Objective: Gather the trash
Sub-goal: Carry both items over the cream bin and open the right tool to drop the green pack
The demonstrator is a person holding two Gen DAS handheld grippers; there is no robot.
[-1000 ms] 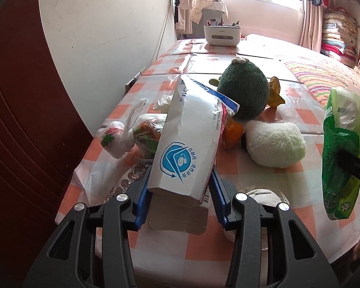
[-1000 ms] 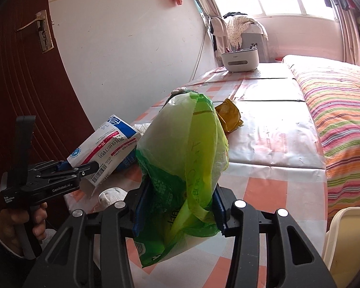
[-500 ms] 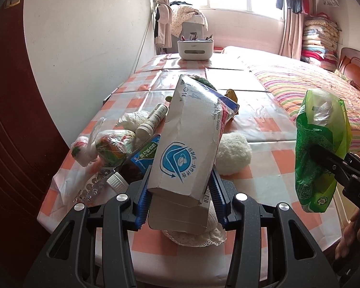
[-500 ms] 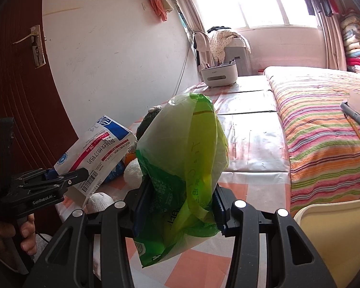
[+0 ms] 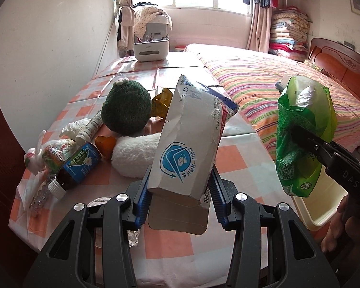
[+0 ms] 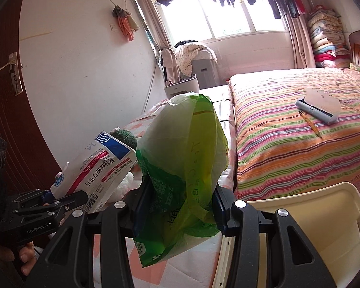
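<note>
My left gripper (image 5: pixel 180 199) is shut on a crushed white and blue medicine carton (image 5: pixel 192 144), held up over the checked table (image 5: pixel 237 156). The same carton (image 6: pixel 100 170) and left gripper (image 6: pixel 67 199) show at the lower left of the right wrist view. My right gripper (image 6: pixel 178 206) is shut on a crumpled green plastic bag (image 6: pixel 187 168), which also hangs at the right of the left wrist view as the green bag (image 5: pixel 300 134). A cream bin (image 6: pixel 312 230) stands open just below and right of the bag; its rim (image 5: pixel 324 216) shows beside the table.
On the table lie a tea bottle (image 5: pixel 76 165), a knotted bag of scraps (image 5: pixel 50 153), a white tube (image 5: pixel 88 129), orange peel (image 5: pixel 105 142), a yellow wrapper (image 5: pixel 162 104) and a green plush toy (image 5: pixel 126 109). A striped bed (image 6: pixel 300 139) lies right.
Both grippers have swung rightward, away from the door and toward the bed, with the carton and the green bag still held. The cream bin has come further into the right wrist view.
</note>
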